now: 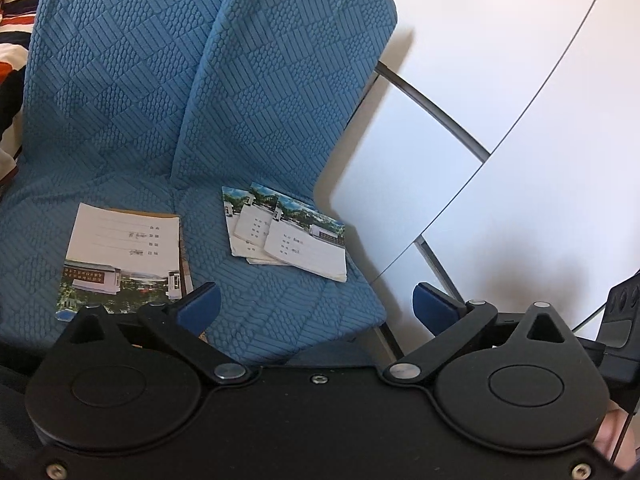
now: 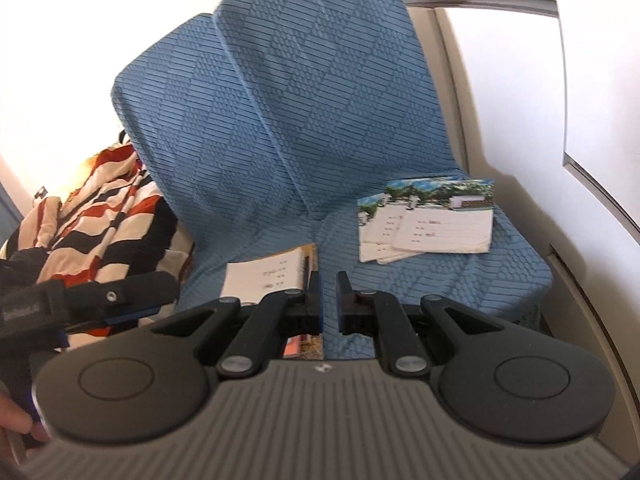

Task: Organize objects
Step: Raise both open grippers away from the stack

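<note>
We see left gripper (image 1: 316,308) spread wide, empty; right gripper (image 2: 328,300) nearly closed, empty. 2 booklet piles (image 1: 120,256) (image 1: 288,236) on blue seat (image 1: 260,300).

We see a blue quilted seat (image 1: 160,80) against a white wall (image 1: 500,20), with striped fabric (image 2: 108,216) heaped at its side.

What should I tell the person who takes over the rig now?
Left gripper: wide open, holds nothing.
Right gripper: jaws close together with a small gap, nothing between them.
Things: one notebook lies alone on the left side of the blue seat; a fanned pile of the same notebooks lies on the right side.
Done: most notebooks are together, but not squared.
Left: probably move the single notebook onto the pile and align the edges.
</note>
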Demonstrator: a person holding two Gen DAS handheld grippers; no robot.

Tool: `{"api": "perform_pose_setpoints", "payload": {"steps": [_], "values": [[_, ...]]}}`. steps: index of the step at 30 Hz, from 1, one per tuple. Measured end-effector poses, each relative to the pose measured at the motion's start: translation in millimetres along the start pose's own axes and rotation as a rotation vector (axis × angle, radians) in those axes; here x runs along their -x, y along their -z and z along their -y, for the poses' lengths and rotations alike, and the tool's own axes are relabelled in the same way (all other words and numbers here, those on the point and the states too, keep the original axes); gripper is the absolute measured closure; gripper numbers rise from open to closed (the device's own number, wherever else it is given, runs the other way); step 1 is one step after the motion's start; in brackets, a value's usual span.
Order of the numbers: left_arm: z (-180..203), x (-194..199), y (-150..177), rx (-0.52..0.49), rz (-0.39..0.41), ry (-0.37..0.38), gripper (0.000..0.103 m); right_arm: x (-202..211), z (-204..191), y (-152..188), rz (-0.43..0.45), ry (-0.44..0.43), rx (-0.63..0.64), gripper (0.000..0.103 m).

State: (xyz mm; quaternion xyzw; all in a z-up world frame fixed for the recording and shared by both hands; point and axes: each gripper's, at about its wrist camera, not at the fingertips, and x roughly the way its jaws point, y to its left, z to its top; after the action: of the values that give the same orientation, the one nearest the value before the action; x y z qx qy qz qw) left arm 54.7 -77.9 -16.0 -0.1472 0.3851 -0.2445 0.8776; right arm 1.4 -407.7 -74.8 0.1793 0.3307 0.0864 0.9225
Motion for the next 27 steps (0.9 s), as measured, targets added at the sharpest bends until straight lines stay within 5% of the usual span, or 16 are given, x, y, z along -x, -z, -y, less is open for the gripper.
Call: {"api": "perform_pose_setpoints", "payload": {"steps": [4, 6, 8, 27], "values": [[6.6, -9.0, 2.2, -0.003, -0.010, 0.004, 0.001, 0.1, 10.8, 5.7, 0.003, 0.023, -0.017, 0.070], [9.7, -13.8, 3.0, -0.004, -0.014, 0.004, 0.001, -1.1, 14.9, 7.0, 0.001, 0.037, -0.013, 0.049], [12.0, -18.4, 4.2, -0.002, -0.015, 0.001, 0.001, -0.7, 19.6, 7.9, 0.015, 0.060, -0.012, 0.015], [27.5, -73.6, 6.9, -0.006, -0.079, -0.004, 0.001, -12.4, 62.8, 10.0, 0.003, 0.109, -0.055, 0.017]]}}
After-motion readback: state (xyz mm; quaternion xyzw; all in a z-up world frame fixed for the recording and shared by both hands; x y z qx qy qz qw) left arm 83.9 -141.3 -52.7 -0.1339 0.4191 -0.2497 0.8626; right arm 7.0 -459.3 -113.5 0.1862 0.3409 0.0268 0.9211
